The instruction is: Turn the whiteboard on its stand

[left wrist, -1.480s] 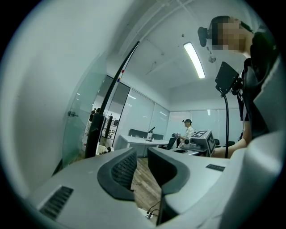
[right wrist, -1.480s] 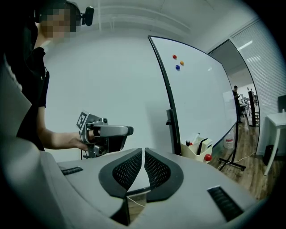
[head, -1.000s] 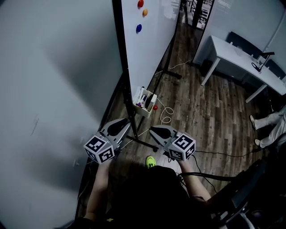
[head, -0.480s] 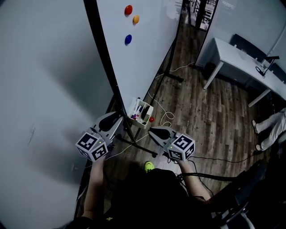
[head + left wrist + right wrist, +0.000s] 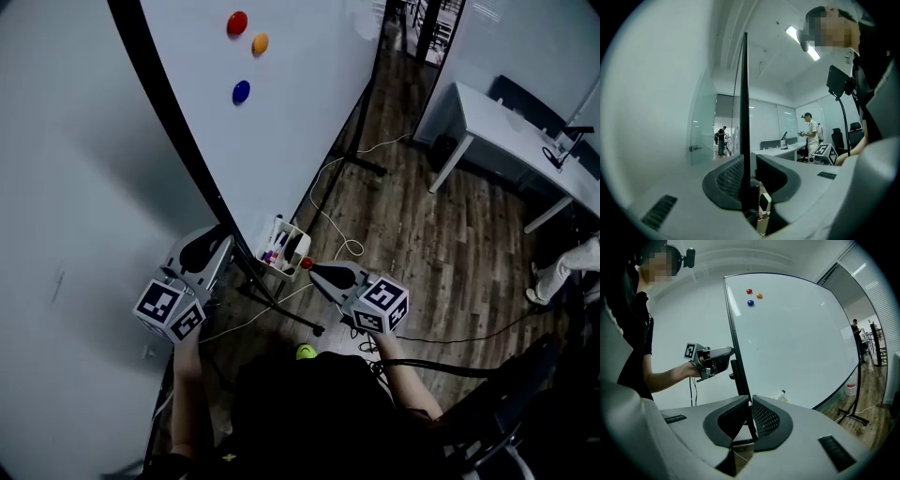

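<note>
Straddling the frame edge (image 5: pixel 745 103) of the upright whiteboard (image 5: pixel 281 122) loosely with left tool (image 5: pixel 749 174), jaws just widening, probably to push rather than clamp | keeping right tool (image 5: pixel 317 272) closed, empty, beside marker tray (image 5: pixel 281 248) | since a second back: swung leftward on stand (image 5: pixel 281 307), showing more face, left tool carried along.

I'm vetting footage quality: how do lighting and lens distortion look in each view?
Head view: dim, wall in shadow, whiteboard frame bowed. Left gripper view: fisheye, black corners, ceiling light glaring. Right gripper view: evenly lit, whiteboard edge strongly curved.
</note>
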Demonstrator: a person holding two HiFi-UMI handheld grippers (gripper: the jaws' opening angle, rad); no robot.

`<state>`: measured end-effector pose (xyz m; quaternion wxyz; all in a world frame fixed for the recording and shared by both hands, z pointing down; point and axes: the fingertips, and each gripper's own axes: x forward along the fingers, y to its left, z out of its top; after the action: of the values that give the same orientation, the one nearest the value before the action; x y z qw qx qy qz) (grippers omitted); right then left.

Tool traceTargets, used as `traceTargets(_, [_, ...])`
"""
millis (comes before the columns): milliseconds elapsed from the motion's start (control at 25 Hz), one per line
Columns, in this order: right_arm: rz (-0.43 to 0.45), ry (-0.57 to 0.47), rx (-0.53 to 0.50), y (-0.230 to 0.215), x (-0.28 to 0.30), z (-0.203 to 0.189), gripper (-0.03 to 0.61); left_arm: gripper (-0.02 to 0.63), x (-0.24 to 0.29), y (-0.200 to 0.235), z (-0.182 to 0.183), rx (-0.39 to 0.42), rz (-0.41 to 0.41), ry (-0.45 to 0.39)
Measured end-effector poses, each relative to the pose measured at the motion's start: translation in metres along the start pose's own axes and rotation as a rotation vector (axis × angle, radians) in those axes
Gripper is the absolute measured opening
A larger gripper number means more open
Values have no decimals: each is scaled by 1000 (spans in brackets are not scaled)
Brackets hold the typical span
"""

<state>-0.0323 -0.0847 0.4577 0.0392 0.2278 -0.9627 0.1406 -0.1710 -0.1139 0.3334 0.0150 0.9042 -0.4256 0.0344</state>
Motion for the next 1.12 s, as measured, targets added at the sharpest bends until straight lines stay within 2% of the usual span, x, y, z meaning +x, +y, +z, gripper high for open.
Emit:
traceTargets(40, [6, 0, 1, -2, -1, 0, 26, 106, 1, 1, 1, -4, 10, -4])
traceTargets(120, [16, -1, 6, -6, -2, -1, 26, 184, 6, 4, -1, -6, 33, -2])
traceTargets(400, [41, -4, 24, -15, -7, -2, 26, 193, 32, 7, 12, 27, 28, 9])
traceTargets(800, [-15, -26, 46, -31, -27, -7, 26, 191, 67, 13, 29, 78, 7, 8])
traceTargets(920, [-38, -34, 51, -31, -32, -8, 26, 170, 70, 15, 31, 88, -1, 10])
traceTargets(1120, [-63, -46, 54, -34, -40, -7, 26, 139, 76, 23, 35, 106, 33, 29])
